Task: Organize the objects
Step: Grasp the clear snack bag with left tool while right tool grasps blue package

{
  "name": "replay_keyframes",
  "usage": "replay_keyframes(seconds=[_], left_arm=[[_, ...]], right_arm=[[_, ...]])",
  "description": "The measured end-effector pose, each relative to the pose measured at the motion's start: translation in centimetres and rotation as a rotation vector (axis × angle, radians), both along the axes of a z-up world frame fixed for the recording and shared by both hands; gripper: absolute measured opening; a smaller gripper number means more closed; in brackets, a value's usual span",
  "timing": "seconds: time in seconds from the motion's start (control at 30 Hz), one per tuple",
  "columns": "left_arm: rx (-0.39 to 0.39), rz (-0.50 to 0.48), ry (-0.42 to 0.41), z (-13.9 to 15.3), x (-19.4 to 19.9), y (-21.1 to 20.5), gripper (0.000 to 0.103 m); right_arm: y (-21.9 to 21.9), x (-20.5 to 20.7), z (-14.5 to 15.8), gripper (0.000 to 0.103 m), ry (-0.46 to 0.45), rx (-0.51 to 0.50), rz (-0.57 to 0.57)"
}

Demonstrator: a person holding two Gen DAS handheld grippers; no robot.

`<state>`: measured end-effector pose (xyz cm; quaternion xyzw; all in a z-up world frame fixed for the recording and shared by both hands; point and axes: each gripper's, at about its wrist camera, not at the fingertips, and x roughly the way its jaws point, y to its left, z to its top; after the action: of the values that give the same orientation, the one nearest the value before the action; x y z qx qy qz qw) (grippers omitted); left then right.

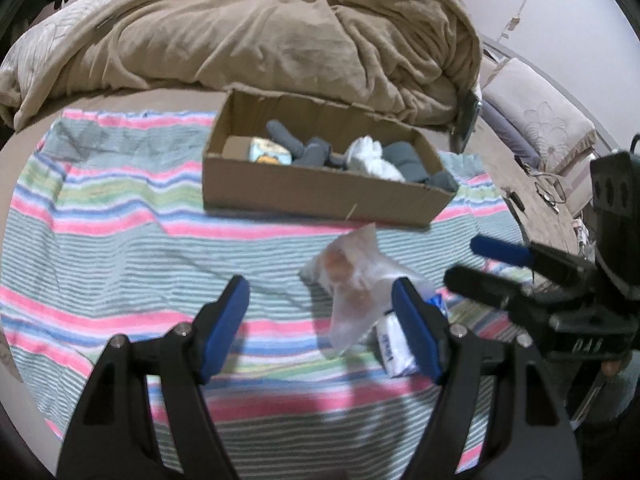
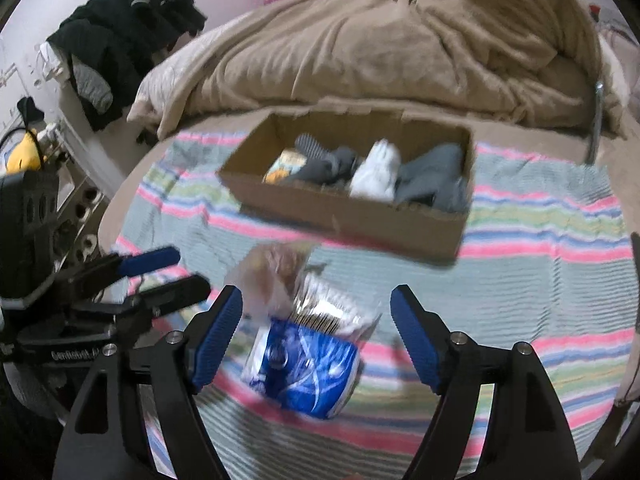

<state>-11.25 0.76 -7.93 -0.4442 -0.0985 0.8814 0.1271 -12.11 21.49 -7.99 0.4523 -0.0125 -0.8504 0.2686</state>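
A cardboard box (image 1: 320, 196) (image 2: 360, 220) lies on a striped towel (image 1: 120, 240) (image 2: 540, 280) and holds grey socks (image 1: 316, 152) (image 2: 332, 168), a white sock (image 1: 372, 156) (image 2: 378, 176) and a small printed item (image 1: 270, 152). In front of it lie a clear plastic bag (image 1: 352, 280) (image 2: 276, 276) and a blue-and-white packet (image 2: 304, 368) (image 1: 392, 348). My left gripper (image 1: 320, 320) is open, empty, just left of the bag. My right gripper (image 2: 316, 332) is open, its fingers on either side of the packet, apart from it.
A rumpled tan blanket (image 1: 260, 32) (image 2: 400, 48) fills the bed behind the box. Dark clothes (image 2: 128, 32) pile at the far left. A cushioned seat (image 1: 540, 120) stands to the right. Each gripper shows in the other's view, the right (image 1: 500, 272) and the left (image 2: 160, 276).
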Motion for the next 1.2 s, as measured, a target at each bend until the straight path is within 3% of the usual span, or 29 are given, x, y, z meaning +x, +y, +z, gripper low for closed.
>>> replay_keyframes(seconds=[0.3, 0.6, 0.8, 1.1, 1.17, 1.2], left_arm=[[0.006, 0.015, -0.038, -2.0, 0.6, -0.9, 0.075], [0.025, 0.011, -0.021, -1.6, 0.3, -0.2, 0.079], [0.029, -0.008, -0.02, -1.6, -2.0, 1.4, 0.082], [0.056, -0.02, -0.115, -4.2, -4.1, 2.9, 0.082], [0.065, -0.014, -0.121, -4.7, -4.1, 2.7, 0.081], [0.067, -0.009, -0.119, -4.8, -4.0, 2.6, 0.075]], right_arm=[[-1.7, 1.0, -3.4, 0.079, -0.078, 0.058, 0.04], [-2.3, 1.4, -4.9, 0.08, -0.068, 0.152, 0.039], [-0.8, 1.2, -5.4, 0.079, -0.094, 0.11, 0.025], [1.0, 1.2, -5.0, 0.055, -0.093, 0.032, 0.013], [1.4, 1.2, -4.7, 0.05, -0.092, 0.02, 0.015], [1.6, 1.3, -4.6, 0.046, -0.09, 0.014, 0.016]])
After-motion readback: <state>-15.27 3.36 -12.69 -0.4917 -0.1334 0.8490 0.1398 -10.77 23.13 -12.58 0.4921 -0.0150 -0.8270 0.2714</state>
